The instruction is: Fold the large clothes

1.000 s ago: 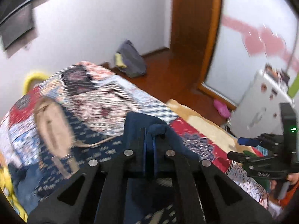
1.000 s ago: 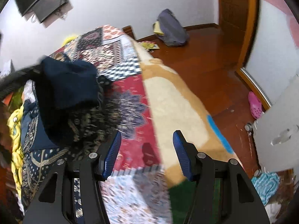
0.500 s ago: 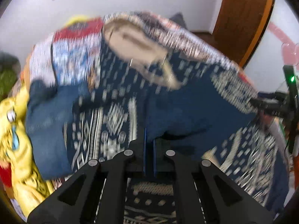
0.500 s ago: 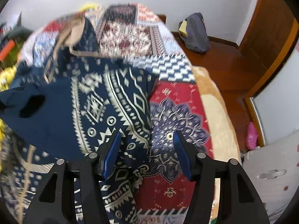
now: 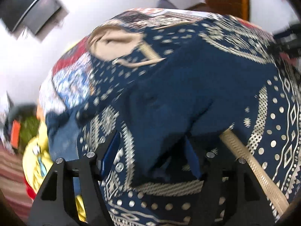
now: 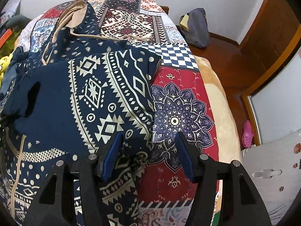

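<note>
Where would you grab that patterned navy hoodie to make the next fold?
Probably the hoodie's folded side edge, which lies along the red patchwork bedspread. The right gripper hangs open just over it, so come straight down and pinch that edge; it is a clean, raised line of cloth.

Left gripper fingers newly apart, navy hoodie sleeve now loose on the hoodie.

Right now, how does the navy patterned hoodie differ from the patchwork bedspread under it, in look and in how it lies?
Colour: the hoodie is navy with cream geometric print; the bedspread mixes red, white and navy panels.
Pose: the hoodie lies folded over itself, its plain sleeve laid across the body; the bedspread lies spread out under it.
Parts: the hoodie has a tan-lined hood and drawcords; the bedspread has none.
Both carry ornamental patterns.
</note>
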`<state>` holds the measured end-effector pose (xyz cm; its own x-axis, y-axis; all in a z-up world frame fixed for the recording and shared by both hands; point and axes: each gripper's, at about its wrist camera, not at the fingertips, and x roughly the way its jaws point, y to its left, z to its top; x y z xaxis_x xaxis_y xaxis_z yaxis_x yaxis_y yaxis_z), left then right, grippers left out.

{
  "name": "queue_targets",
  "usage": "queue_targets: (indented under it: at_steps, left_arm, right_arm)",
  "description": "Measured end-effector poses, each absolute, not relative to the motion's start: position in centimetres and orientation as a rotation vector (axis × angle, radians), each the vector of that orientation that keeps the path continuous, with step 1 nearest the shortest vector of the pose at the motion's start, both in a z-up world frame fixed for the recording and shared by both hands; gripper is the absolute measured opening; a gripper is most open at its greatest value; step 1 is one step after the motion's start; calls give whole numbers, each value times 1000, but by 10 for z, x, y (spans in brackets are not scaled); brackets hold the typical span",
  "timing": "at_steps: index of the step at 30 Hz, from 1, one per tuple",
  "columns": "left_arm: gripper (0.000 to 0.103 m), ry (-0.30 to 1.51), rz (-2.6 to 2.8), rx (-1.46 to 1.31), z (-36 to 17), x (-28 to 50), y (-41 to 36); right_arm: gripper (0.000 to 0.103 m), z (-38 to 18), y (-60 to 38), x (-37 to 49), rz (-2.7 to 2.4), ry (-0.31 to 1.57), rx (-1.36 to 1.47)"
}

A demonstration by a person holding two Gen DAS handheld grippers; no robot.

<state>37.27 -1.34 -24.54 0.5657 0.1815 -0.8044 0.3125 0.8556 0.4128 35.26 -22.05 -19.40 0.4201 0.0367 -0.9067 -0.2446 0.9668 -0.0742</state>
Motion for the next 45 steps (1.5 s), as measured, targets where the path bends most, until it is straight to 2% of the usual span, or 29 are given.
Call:
queue_targets:
  at_steps: [7, 10, 11, 12, 13, 14, 20, 27, 35, 40, 43, 45]
  left_arm:
    - [65, 948, -85, 645, -257, 397, -43]
    - [51, 989, -119, 535, -253, 406, -33]
    - [41, 997, -130, 480, -251, 407, -26]
    - [36, 997, -136, 438, -248, 407, -20]
    - [24, 999, -138, 408, -246, 407, -15]
    - [18, 1001, -139, 361, -242, 405, -7]
    - [13, 957, -128, 29, -204, 387, 67]
    - [10, 965, -43, -222, -200, 361, 153]
    - [11, 1100, 76, -208, -247, 325, 186]
    - [11, 1116, 87, -152, -242, 312, 192]
    - [18, 1081, 77, -94, -217, 311, 189]
    - [34, 1042, 70, -47, -197, 315, 183]
  right_arm:
    - [55, -195, -219, 356, 183, 1133, -206]
    - [55, -200, -220, 359, 183, 1151, -198]
    - [55, -202, -221, 359, 184, 1157, -193]
    - [55, -204, -222, 360, 187, 1164, -185]
    - [55, -206, -223, 361, 190, 1167, -178]
    - [56, -207, -225, 362, 193, 1172, -166]
    - [59, -210, -225, 362, 190, 1173, -163]
    - [60, -212, -222, 363, 171, 1174, -183]
    - [63, -212, -223, 362, 147, 1195, -165]
    - [63, -196, -221, 362, 152, 1214, -156]
    - [63, -173, -216, 360, 174, 1167, -158]
    - [63, -154, -210, 360, 190, 1119, -170]
